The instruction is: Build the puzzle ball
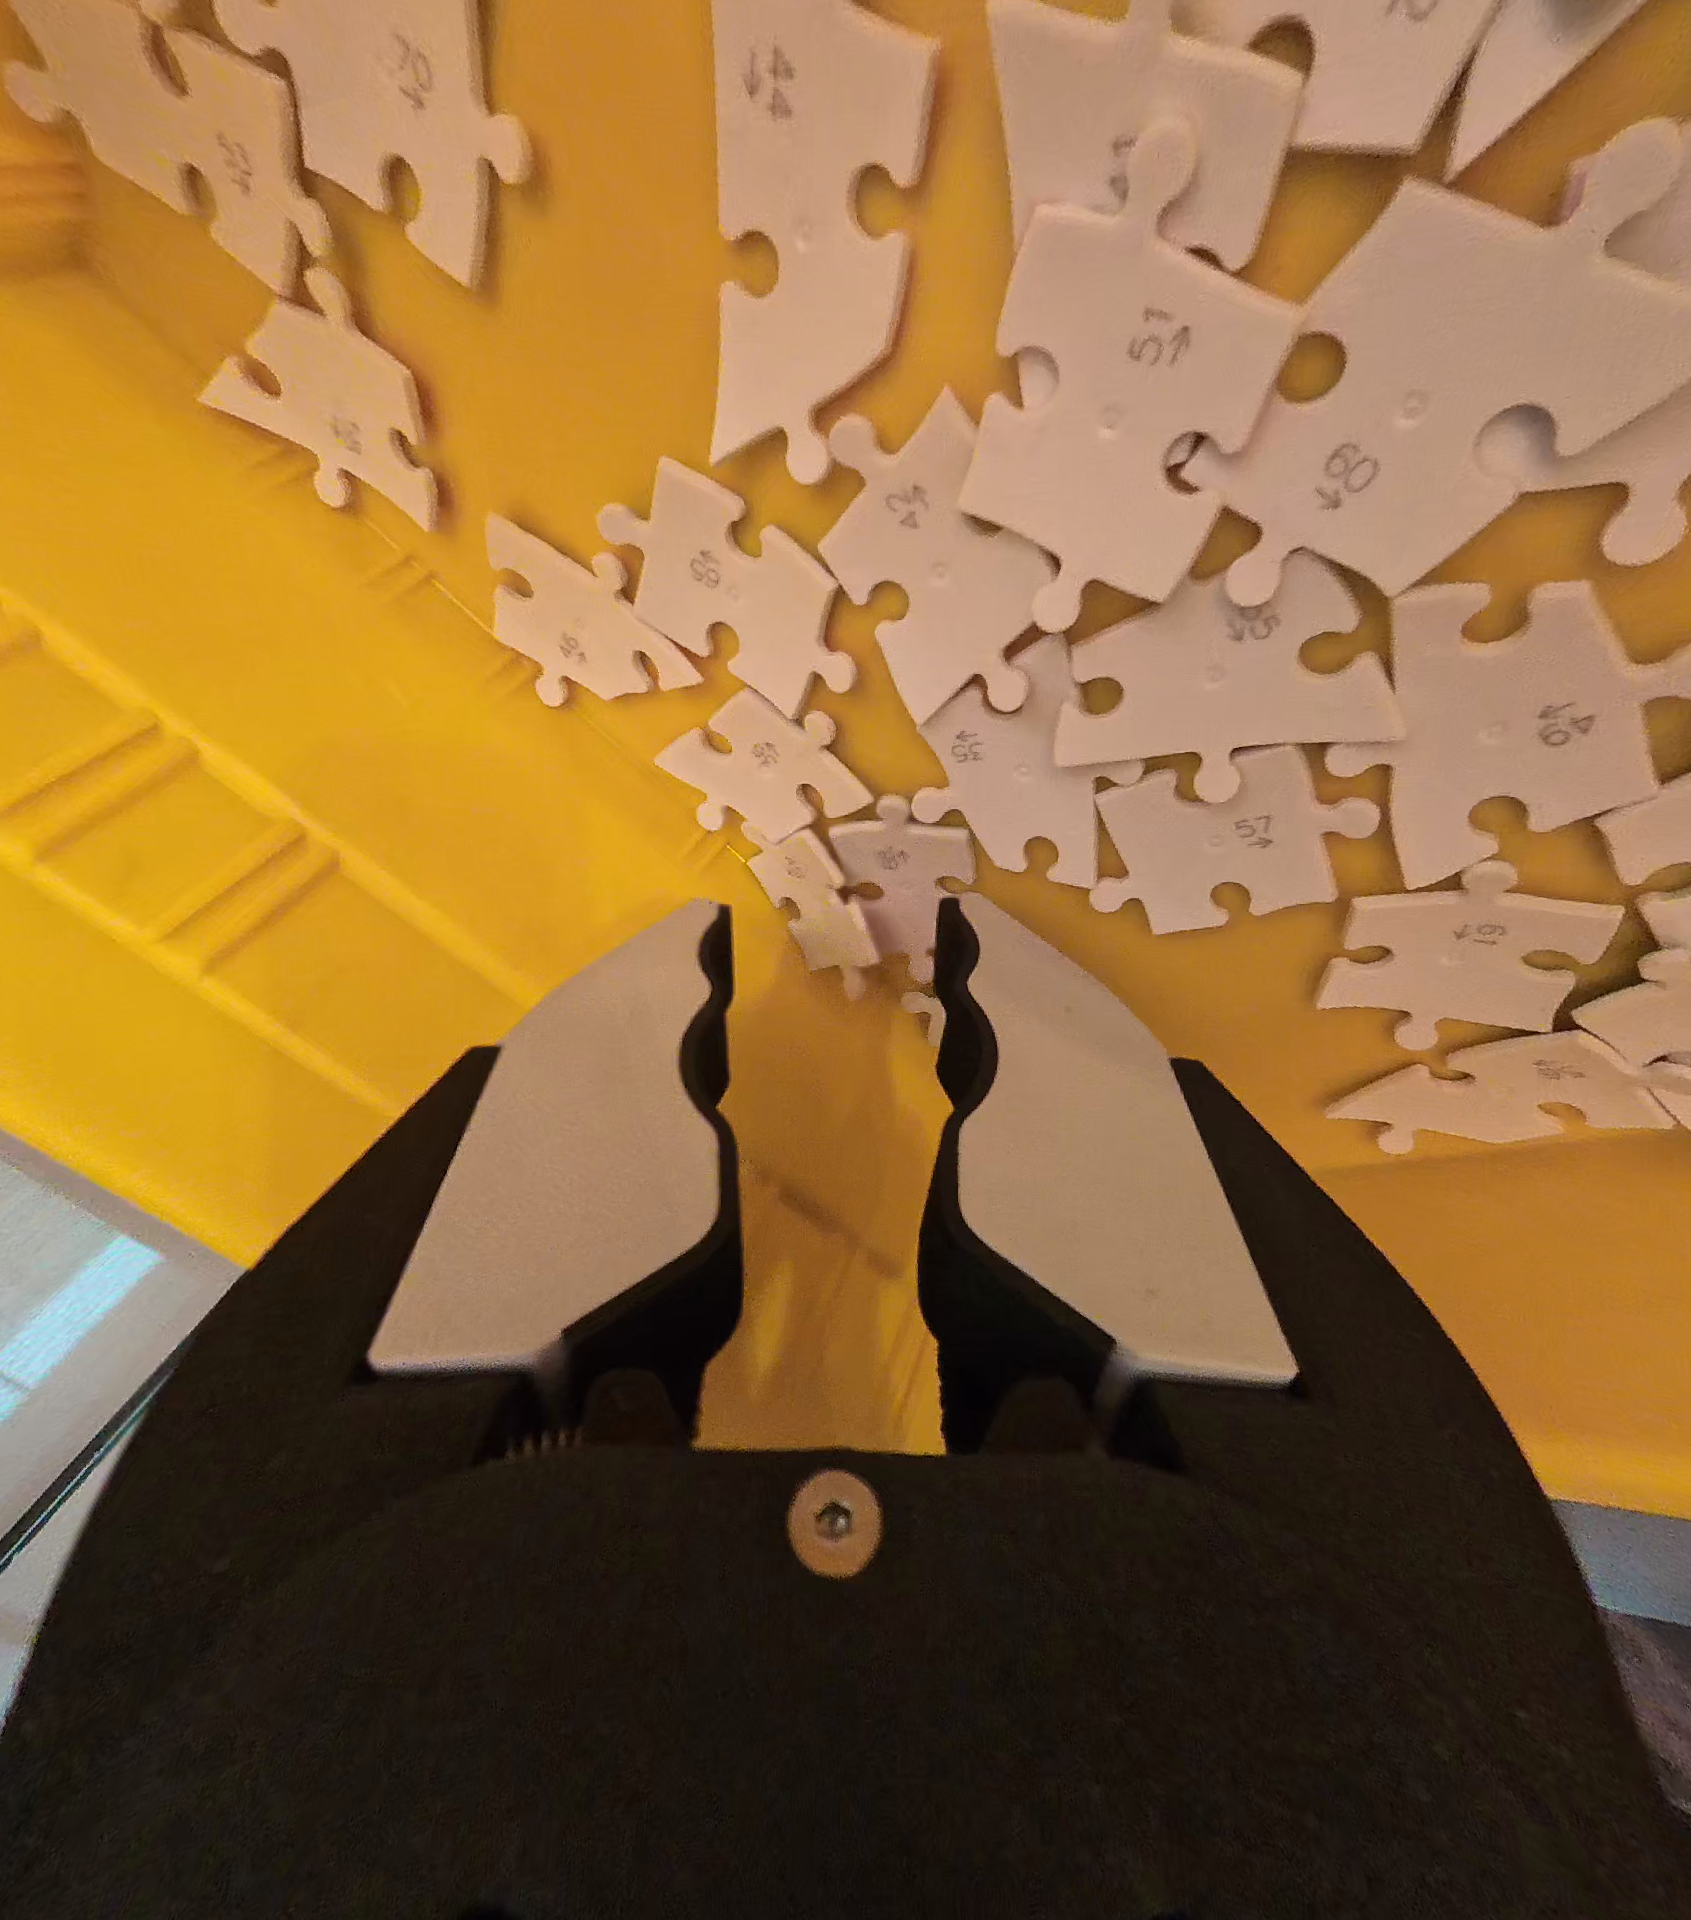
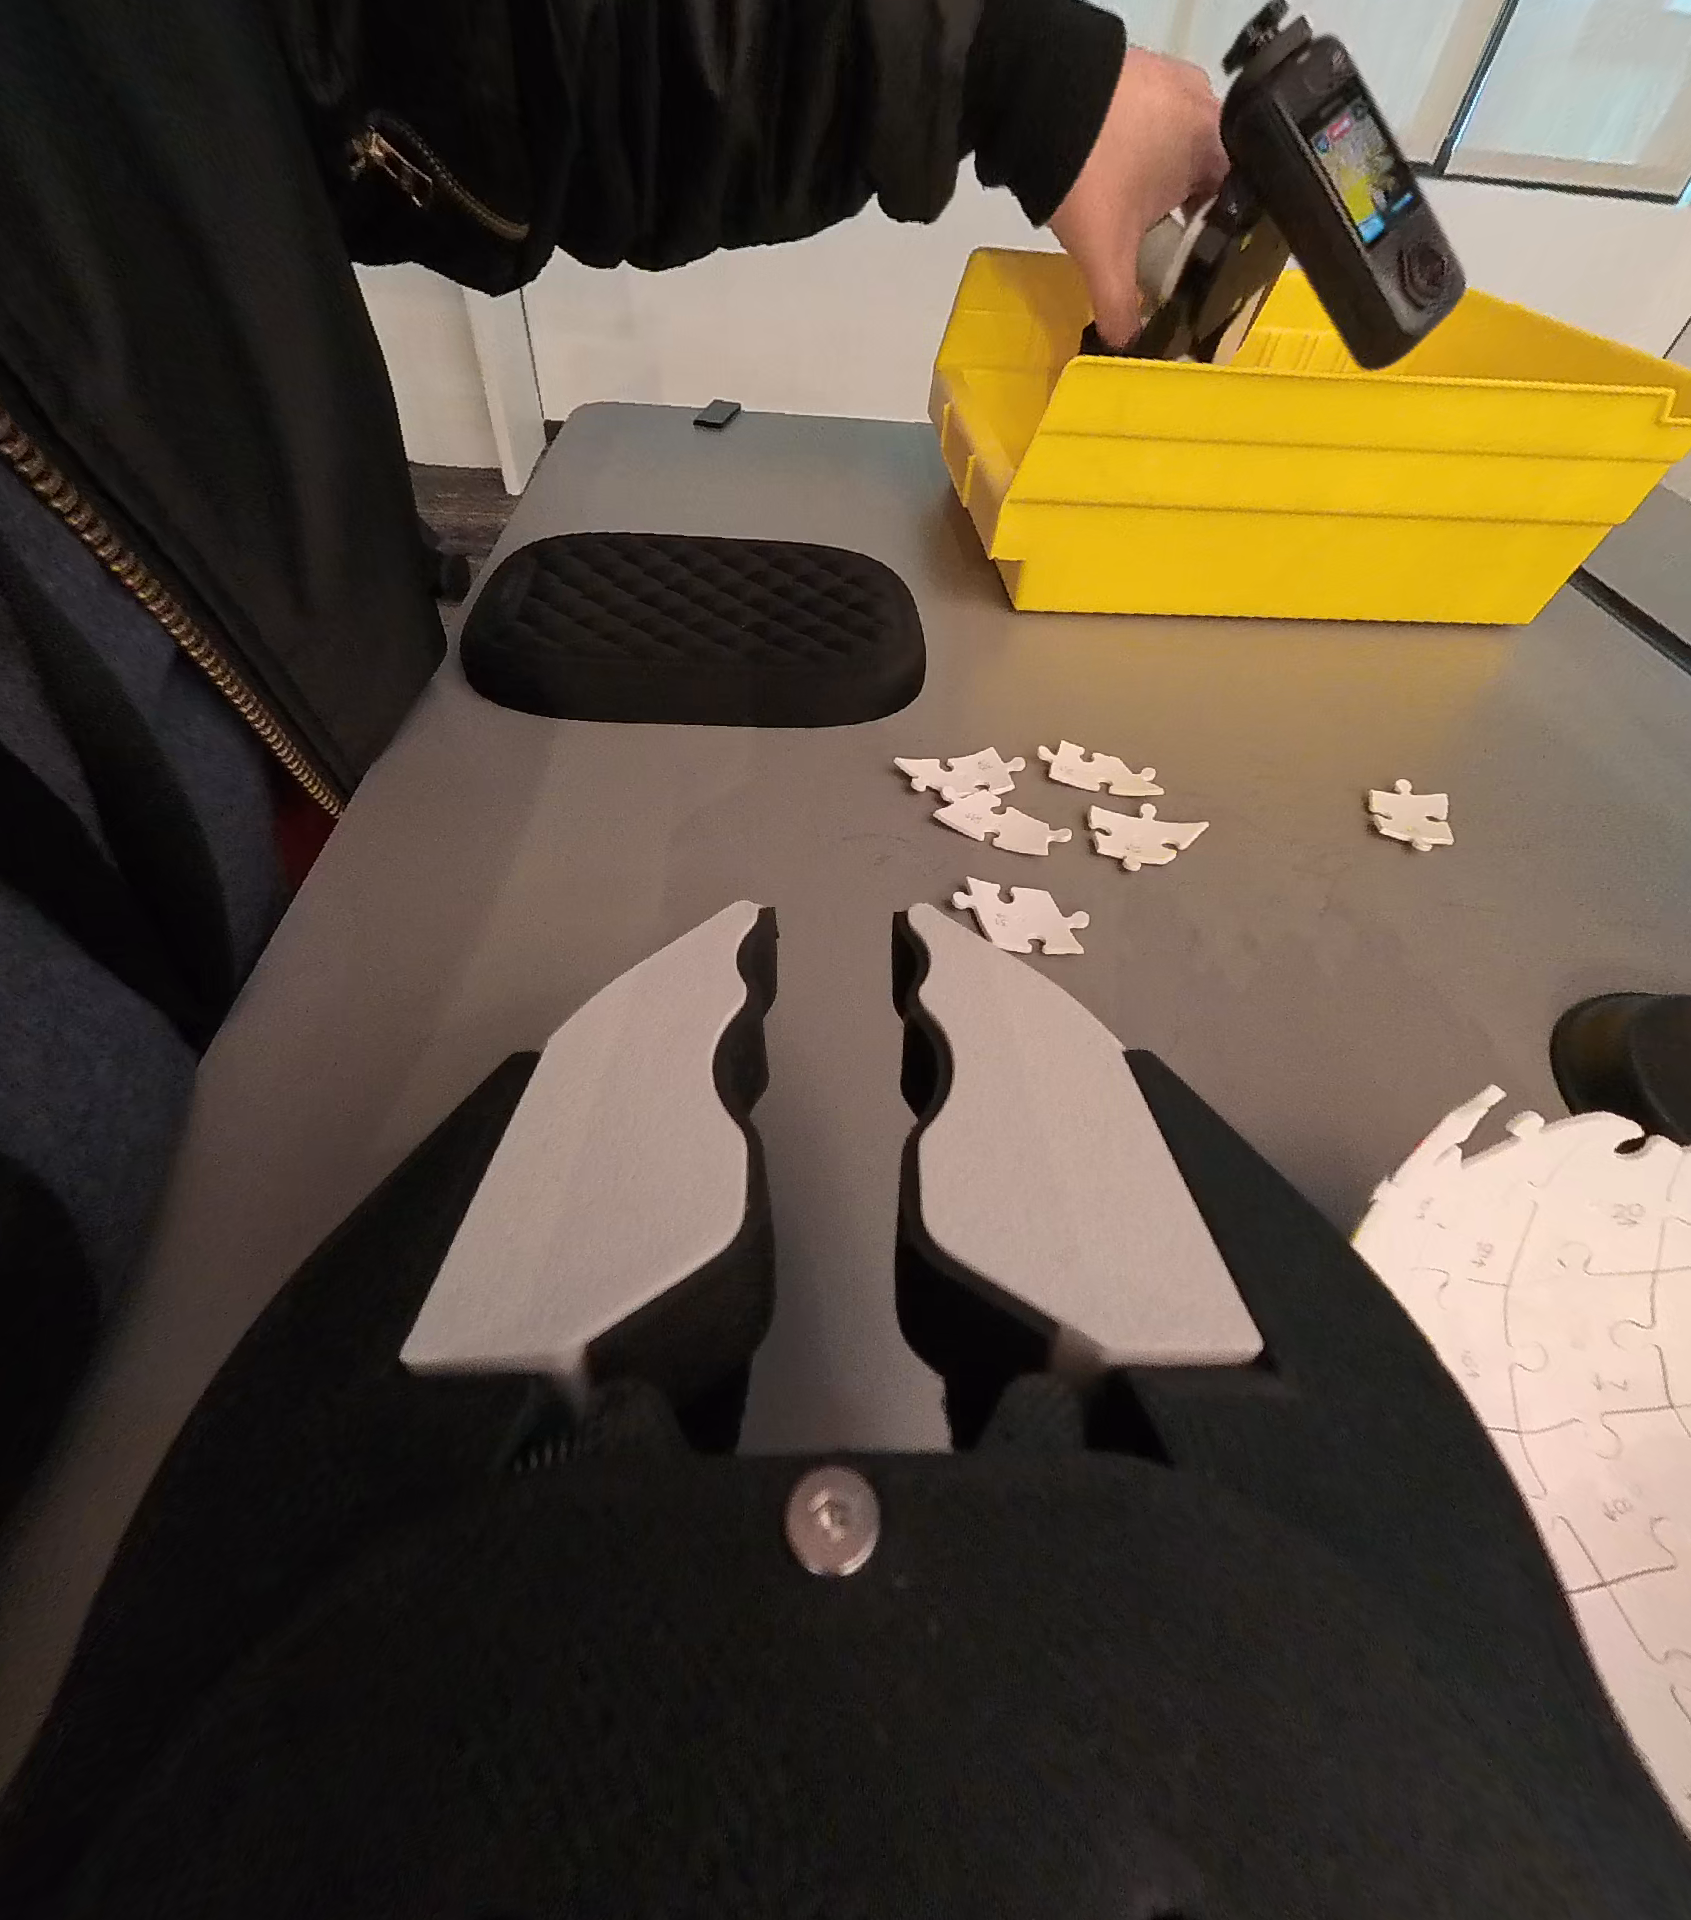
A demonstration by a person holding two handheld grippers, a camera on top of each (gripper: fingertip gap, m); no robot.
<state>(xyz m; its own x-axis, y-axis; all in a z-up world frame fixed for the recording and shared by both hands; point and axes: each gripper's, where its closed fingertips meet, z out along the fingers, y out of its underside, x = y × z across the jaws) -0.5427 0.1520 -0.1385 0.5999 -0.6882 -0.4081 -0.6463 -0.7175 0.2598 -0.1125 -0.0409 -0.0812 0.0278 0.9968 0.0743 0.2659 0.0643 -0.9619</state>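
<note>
While the half-built puzzle ball [image 2: 1599, 1455] waits on the grey table [image 2: 612, 935] beside my right gripper [image 2: 833, 925], which is released and empty, my left gripper [image 1: 830, 914] hangs in the yellow bin [image 2: 1288, 499], jaws parted, over loose white pieces [image 1: 903, 862] (they overlap). I fear pinching two together, or only a thin edge that slips.

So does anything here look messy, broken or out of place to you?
Nothing looks broken. The white pieces in the yellow bin lie jumbled and overlapping. On the grey table, one piece sits apart from a loose cluster of five. The part-built ball has a jagged, unfinished edge. Both claws are empty.
</note>
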